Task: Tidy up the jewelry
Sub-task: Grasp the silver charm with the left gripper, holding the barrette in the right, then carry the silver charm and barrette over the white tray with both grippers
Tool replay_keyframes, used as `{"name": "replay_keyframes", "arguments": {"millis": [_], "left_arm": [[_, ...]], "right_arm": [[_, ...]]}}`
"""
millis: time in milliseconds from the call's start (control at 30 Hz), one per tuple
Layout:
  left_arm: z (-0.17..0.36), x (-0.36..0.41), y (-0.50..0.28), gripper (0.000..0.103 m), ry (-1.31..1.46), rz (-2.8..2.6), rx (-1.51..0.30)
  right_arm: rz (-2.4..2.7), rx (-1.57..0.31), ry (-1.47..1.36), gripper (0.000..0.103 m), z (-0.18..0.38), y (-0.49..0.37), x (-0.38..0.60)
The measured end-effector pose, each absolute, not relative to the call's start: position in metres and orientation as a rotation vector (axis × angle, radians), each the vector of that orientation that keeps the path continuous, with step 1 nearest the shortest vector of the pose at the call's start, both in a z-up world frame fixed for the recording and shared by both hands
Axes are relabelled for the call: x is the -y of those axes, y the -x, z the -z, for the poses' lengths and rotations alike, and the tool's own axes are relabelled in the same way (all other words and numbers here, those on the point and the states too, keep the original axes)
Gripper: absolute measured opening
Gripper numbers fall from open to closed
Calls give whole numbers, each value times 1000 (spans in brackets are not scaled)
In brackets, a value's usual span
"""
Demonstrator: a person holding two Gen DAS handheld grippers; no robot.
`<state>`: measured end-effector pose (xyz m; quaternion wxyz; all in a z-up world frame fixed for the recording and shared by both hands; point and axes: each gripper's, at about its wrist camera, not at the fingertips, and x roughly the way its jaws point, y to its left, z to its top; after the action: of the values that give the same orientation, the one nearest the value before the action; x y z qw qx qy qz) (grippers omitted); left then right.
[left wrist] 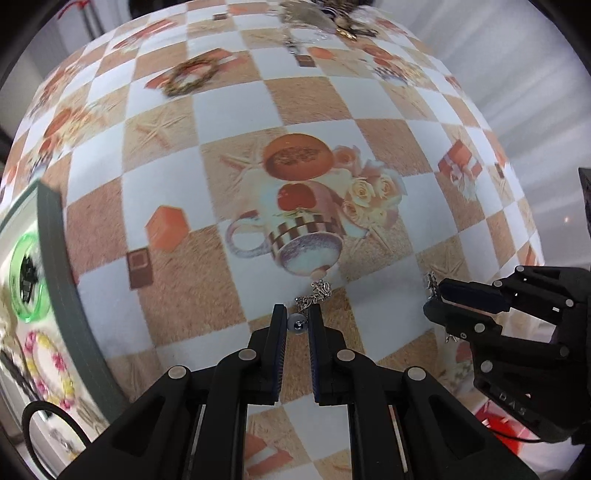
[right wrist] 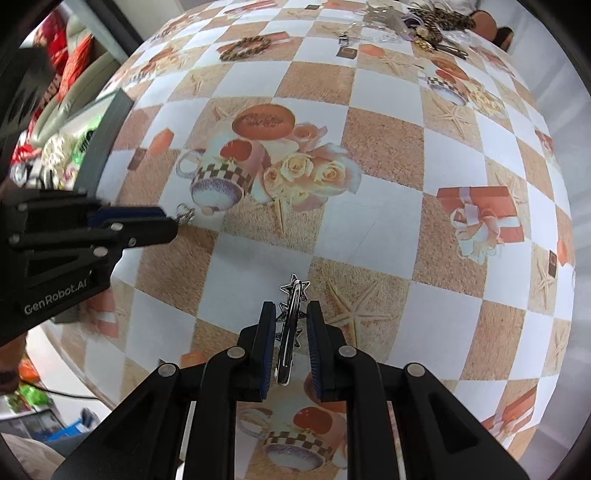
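A: While the left hand-held gripper (left wrist: 297, 325), nearly closed, pinches the pearl earring (left wrist: 297, 324) at lower centre, what matters?

B: Lift straight, so its chain (left wrist: 314, 295) clears the worktop (left wrist: 229, 122). The right hand-held gripper (right wrist: 291, 325) clamps the star hair clip (right wrist: 290, 325); the tray (left wrist: 55, 236) waits left.

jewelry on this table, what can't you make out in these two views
- Far jewelry pile: left wrist view, blurred and cut by the top edge.
- Tray contents: left edge crops them, motion blur.
- Star hair clip: right gripper fingers hide its sides.
- Silver pendant: small, half hidden in the left gripper.
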<state>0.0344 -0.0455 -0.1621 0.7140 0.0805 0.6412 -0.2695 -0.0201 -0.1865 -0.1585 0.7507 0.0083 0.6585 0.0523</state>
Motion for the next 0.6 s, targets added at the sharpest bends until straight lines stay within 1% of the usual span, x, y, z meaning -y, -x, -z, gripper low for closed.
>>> {"name": "replay_keyframes", "arguments": {"millis": [233,600], "left_arm": [[145,32,-30,16,-152,572,-1405],[121,11,-29,16,-125,508,-1367]], "right_arm": [[-91,-1440,-129,18,145,14,195],[-74,-1433,-181,18,123,10,185]]}}
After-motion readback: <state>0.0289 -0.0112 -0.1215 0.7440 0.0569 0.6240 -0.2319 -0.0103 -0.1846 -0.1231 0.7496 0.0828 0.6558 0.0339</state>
